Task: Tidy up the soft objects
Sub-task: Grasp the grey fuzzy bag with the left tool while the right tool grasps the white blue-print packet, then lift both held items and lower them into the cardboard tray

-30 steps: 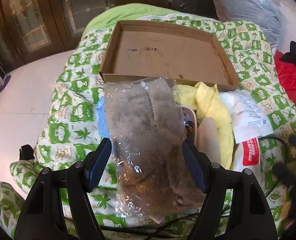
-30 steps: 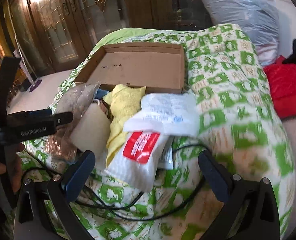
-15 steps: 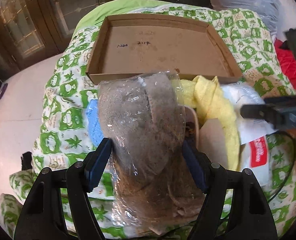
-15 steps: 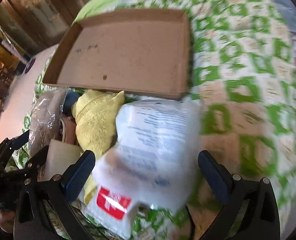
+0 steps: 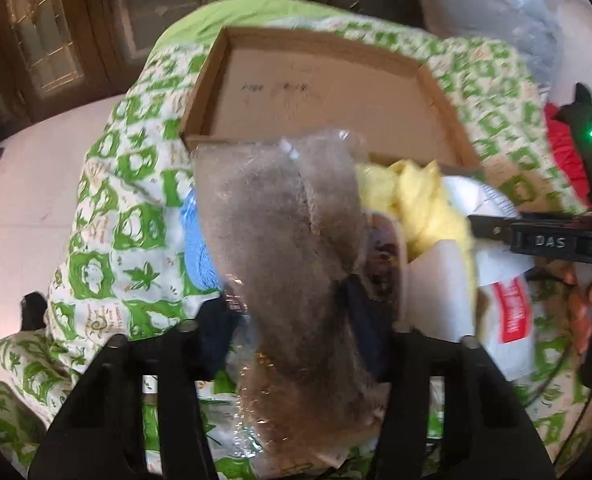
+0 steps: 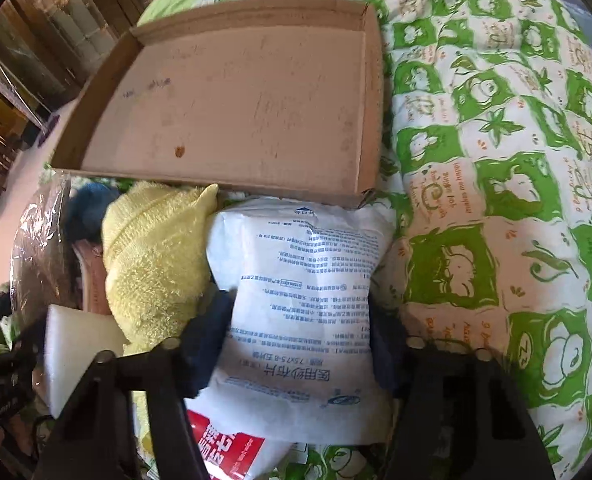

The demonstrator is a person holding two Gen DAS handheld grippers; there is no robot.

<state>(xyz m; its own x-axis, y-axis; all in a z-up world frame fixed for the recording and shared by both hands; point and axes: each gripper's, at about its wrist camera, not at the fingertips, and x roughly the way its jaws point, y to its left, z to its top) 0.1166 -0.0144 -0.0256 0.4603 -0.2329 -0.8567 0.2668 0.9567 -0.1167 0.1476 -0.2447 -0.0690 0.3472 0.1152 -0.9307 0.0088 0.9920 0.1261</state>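
My left gripper (image 5: 291,316) is shut on a clear plastic bag of grey-brown fluffy fabric (image 5: 291,248), squeezing its middle, in front of a shallow cardboard box (image 5: 320,92). My right gripper (image 6: 300,332) is shut on a white printed soft pack (image 6: 304,296), just in front of the same box (image 6: 235,112). A yellow towel (image 6: 155,264), a white foam block (image 6: 75,344) and a red-labelled white pack (image 6: 223,456) lie beside it. The right gripper also shows at the right of the left wrist view.
Everything lies on a green-and-white patterned quilt (image 6: 496,200). A blue item (image 5: 195,248) lies under the bag. Red fabric (image 5: 568,160) is at the right. Wooden doors (image 5: 55,40) stand behind; white floor (image 5: 23,208) is at the left.
Both grippers have closed: the left onto the bag of fluffy fabric, the right onto the white printed pack after moving forward and down over it.
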